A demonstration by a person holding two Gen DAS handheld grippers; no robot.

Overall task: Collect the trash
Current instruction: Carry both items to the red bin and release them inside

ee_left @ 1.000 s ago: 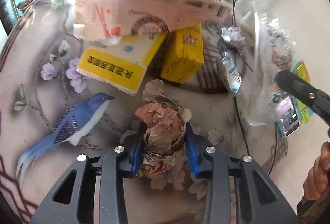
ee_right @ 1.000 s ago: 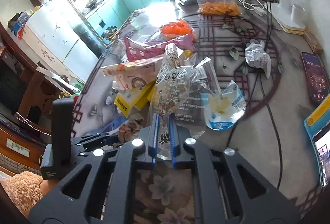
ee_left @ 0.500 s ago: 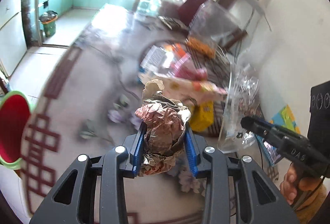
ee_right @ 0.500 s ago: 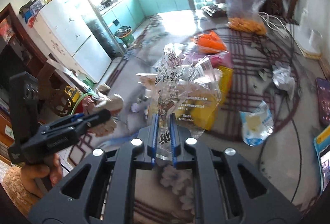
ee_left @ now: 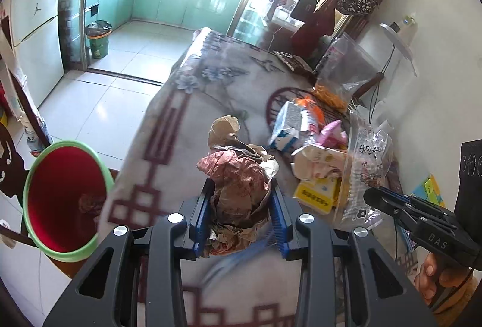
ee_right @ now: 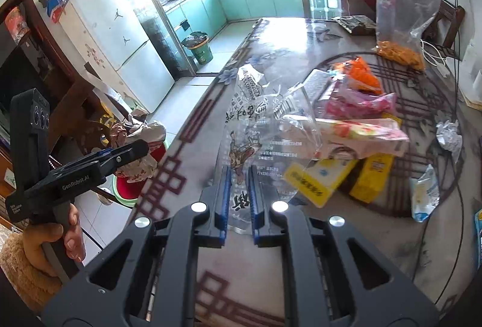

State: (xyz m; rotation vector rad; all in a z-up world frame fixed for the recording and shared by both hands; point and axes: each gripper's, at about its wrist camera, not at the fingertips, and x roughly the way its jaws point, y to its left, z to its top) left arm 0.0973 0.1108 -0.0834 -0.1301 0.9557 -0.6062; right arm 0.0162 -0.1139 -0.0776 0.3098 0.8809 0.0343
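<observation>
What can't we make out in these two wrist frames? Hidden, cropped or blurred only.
- Red bin, left wrist view: what lies at its bottom is in shadow; in the right wrist view the left gripper and its crumpled paper wad cover most of it.
- Clear printed bag: its lower end is hidden between the right gripper jaws.
- Tablecloth near edge, left wrist view: motion-blurred.
- Phone, right wrist view: cropped by the right edge.

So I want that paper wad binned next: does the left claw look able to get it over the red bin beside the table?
Probably yes. The left claw is shut on the crumpled paper wad, and the red bin stands open-mouthed with nothing visible between them.
</observation>
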